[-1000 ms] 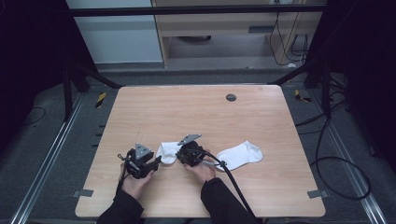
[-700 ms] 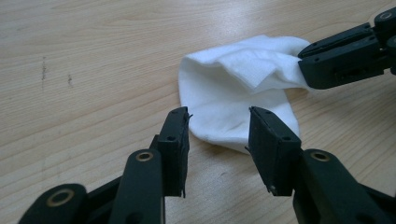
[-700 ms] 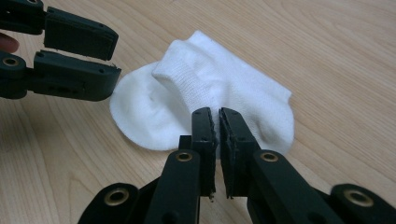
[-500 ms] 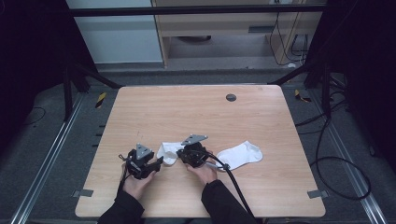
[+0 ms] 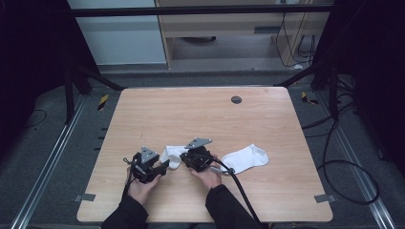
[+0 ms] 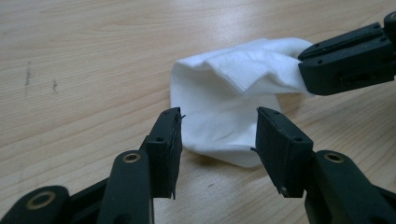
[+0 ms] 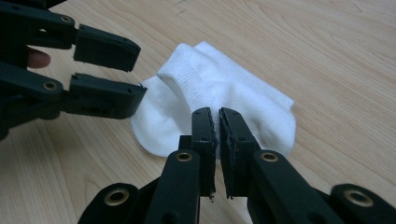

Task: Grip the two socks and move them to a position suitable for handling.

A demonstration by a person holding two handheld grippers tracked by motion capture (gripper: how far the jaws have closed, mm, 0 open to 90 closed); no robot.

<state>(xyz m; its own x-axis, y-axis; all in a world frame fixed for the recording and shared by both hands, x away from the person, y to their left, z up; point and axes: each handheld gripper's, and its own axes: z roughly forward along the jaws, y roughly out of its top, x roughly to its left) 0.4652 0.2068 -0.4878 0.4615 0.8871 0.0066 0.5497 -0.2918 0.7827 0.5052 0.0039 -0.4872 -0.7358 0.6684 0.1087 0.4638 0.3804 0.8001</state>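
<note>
A small white sock (image 5: 171, 155) lies crumpled on the wooden table (image 5: 200, 114) between my two grippers. My right gripper (image 5: 184, 160) is shut on the sock's ribbed edge (image 7: 205, 88), and a fold of the sock (image 6: 243, 70) is raised off the wood. My left gripper (image 6: 217, 126) is open, its jaws either side of the sock's near edge without touching it. It comes in from the left in the right gripper view (image 7: 140, 72). A second white sock (image 5: 246, 158) lies flat to the right of my right hand.
A dark round hole (image 5: 236, 99) sits in the table near its far edge. A black cable (image 5: 241, 188) trails from the right gripper over the front edge. Metal frame legs and floor cables surround the table.
My right gripper has drifted slightly toward the front edge with the sock still pinched. The left gripper has barely moved.
</note>
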